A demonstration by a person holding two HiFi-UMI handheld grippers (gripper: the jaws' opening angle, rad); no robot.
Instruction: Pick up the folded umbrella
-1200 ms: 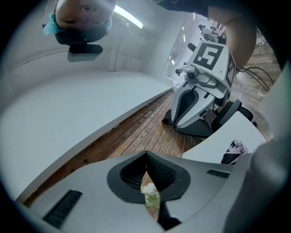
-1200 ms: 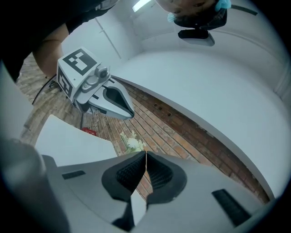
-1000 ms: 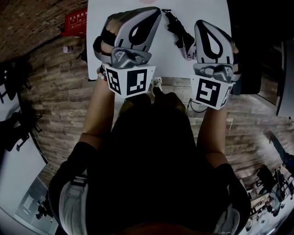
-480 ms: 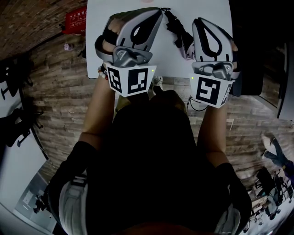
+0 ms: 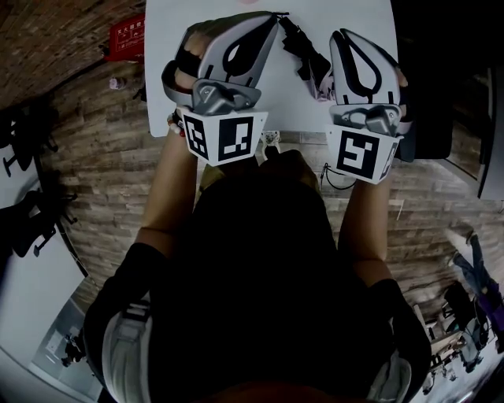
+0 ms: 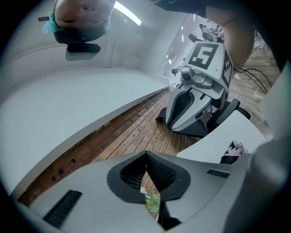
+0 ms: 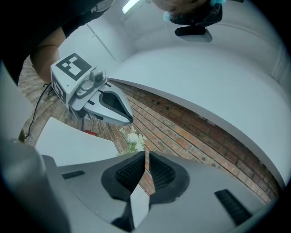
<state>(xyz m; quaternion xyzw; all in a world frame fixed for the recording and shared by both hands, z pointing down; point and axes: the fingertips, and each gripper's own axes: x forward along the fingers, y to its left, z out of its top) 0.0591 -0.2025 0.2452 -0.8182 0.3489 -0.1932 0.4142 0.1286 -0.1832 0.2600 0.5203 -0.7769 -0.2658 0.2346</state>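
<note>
Left tool [image 6: 146, 157], right tool [image 7: 146, 157] closed, empty; folded umbrella [image 5: 303, 51] dark, pale-patterned end.

**Tools.** The left tool [image 5: 270, 20] and right tool [image 5: 344, 38] have light grey moulded shells. Each has a black-rimmed teardrop recess on its upper face. Each carries a white cube [image 5: 224, 138] at the rear, printed with black square markers. The pads [image 6: 160, 172] are black and ribbed.

**Cabling.** A thin dark cable [image 5: 332, 184] loops just below the right cube.

**Clothing.** The person wears a black short-sleeved top [image 5: 260, 275]. It has pale grey panels [image 5: 122, 350] at the lower corners of the head view.
</note>
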